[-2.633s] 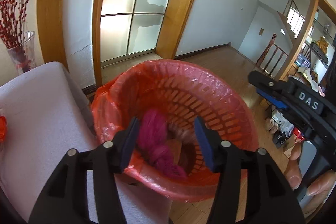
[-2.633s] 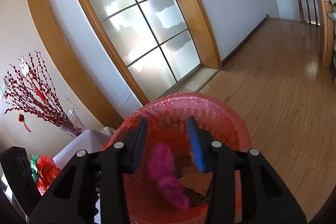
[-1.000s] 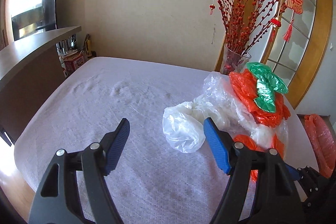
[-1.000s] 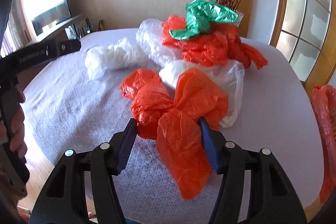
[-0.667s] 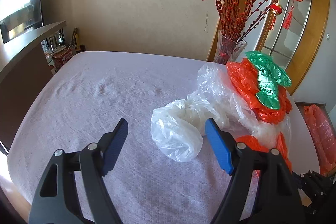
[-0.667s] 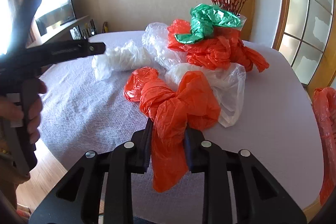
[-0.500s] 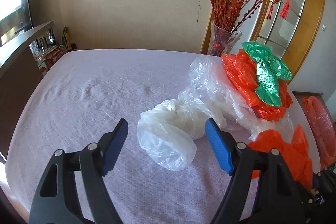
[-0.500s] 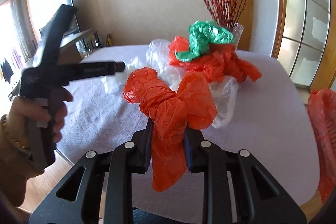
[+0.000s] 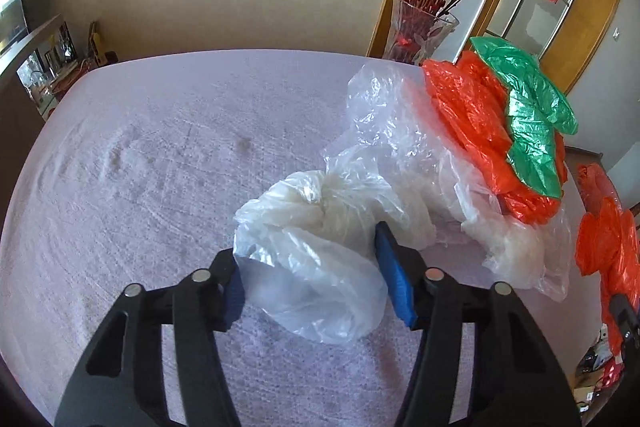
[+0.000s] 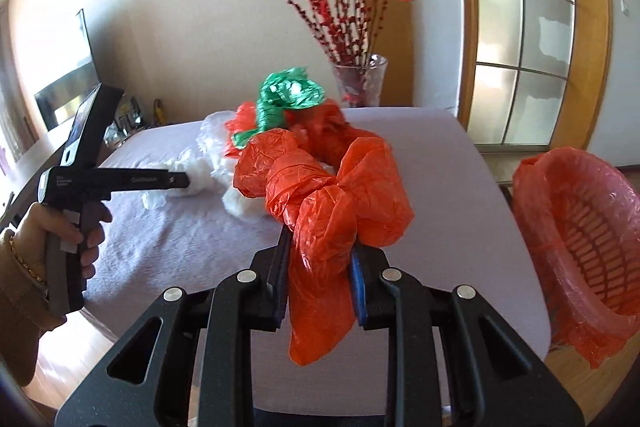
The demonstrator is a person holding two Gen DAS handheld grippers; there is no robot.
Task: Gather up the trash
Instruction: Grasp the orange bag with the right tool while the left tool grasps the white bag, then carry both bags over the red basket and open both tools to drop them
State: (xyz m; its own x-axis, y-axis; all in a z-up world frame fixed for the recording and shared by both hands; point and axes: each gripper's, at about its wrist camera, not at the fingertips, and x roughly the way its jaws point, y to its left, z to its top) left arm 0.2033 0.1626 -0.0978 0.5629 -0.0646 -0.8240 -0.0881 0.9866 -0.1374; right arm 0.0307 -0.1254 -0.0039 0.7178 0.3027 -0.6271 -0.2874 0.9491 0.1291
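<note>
A crumpled white plastic bag (image 9: 312,267) lies on the lilac-covered table (image 9: 140,147). My left gripper (image 9: 304,241) straddles it, and its closing jaws have both blue pads touching the bag's sides. In the right wrist view that gripper (image 10: 176,180) reaches in from the left, held by a hand (image 10: 86,227). My right gripper (image 10: 320,239) is shut on a knotted orange plastic bag (image 10: 320,195) and holds it up off the table. The same orange bag (image 9: 608,247) shows at the left wrist view's right edge.
More bags are piled at the table's far right: clear ones (image 9: 400,147), orange ones (image 9: 464,115) and a green one (image 9: 528,123). A glass vase (image 9: 416,31) of red branches stands behind them. A red basket lined with a red bag (image 10: 580,219) stands beside the table.
My left gripper moved down over the white bag and its jaws narrowed around it. My right gripper shut on the orange bag and lifted it off the table; the red basket came into view.
</note>
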